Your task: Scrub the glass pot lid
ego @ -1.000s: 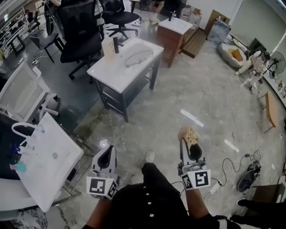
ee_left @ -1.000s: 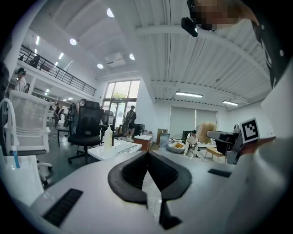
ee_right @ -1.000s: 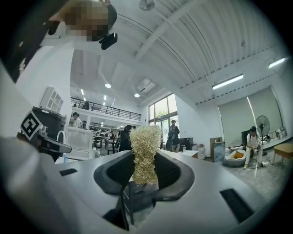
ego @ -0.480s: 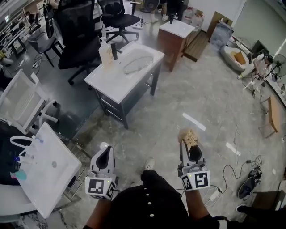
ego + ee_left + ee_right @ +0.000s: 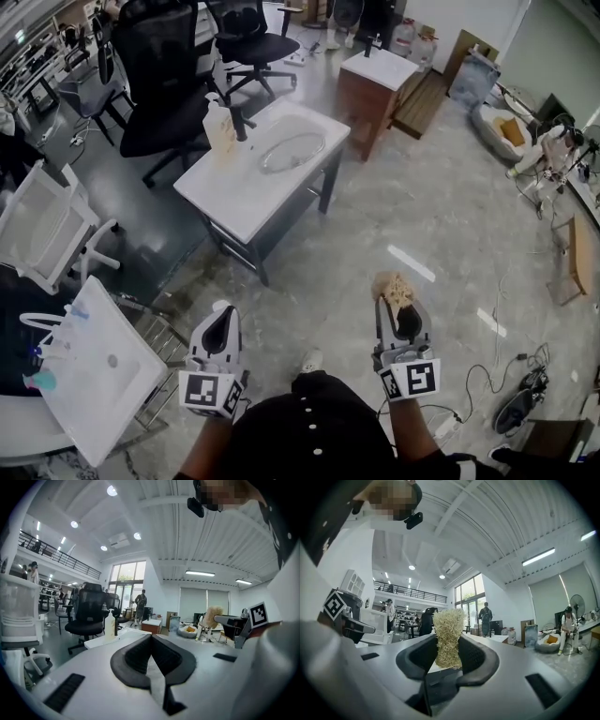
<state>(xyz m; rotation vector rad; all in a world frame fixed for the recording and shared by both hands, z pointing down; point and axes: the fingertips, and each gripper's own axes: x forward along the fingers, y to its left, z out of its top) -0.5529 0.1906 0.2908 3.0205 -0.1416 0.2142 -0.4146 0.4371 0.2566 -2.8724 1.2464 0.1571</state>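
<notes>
Since a second ago the white sink counter [image 5: 246, 183] has slid slightly lower and to the right in the head view as the person walks toward it, while both tools keep their places at the bottom of the frame. Left gripper [image 5: 225, 317] is pinched closed with nothing in it; right gripper [image 5: 398, 311] clamps a straw-coloured scrubber [image 5: 395, 287]. The glass pot lid [image 5: 292, 150] appears to lie in the counter's basin, well apart from both, with a soap bottle [image 5: 220, 129] and a black faucet [image 5: 240, 120] at the rim

Left gripper view: the pads meet, empty; the bottle and a black office chair [image 5: 89, 611] stand ahead

Right gripper view: the jaws press on the scrubber's lower part, its top sticking out above them
</notes>
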